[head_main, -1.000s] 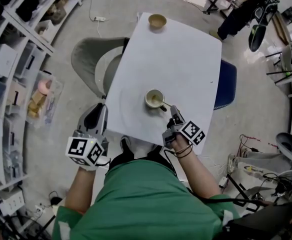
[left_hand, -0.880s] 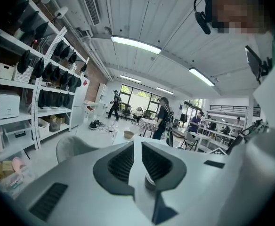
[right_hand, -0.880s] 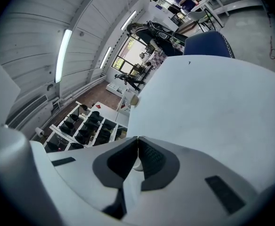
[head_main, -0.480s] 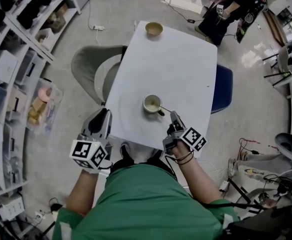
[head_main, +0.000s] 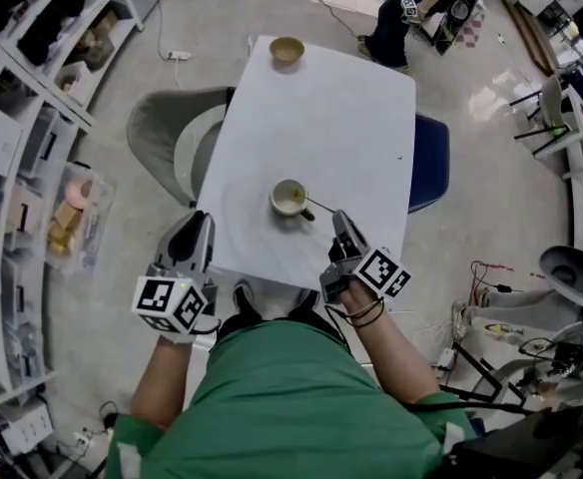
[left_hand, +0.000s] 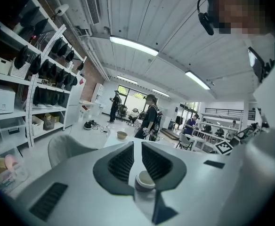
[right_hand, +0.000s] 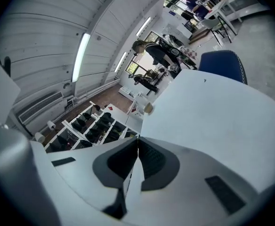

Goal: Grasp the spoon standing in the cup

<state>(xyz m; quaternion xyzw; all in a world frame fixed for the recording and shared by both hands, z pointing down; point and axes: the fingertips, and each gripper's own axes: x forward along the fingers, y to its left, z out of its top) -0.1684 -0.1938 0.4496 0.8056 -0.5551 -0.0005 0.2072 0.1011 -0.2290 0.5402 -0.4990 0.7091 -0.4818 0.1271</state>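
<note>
Now right claw (head_main: 340,219) pinches the spoon (head_main: 320,206) at the cup (head_main: 288,199); left claw (head_main: 196,225) gapes wide

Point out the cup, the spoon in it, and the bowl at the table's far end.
cup (head_main: 279,198), head view, left side of its rim
spoon (head_main: 320,207), head view, middle of its handle
bowl (head_main: 287,50), head view, its hollow

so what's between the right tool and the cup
Only the spoon's handle, slanting out of the cup toward the right tool, over bare table; the head view shows it.
</note>
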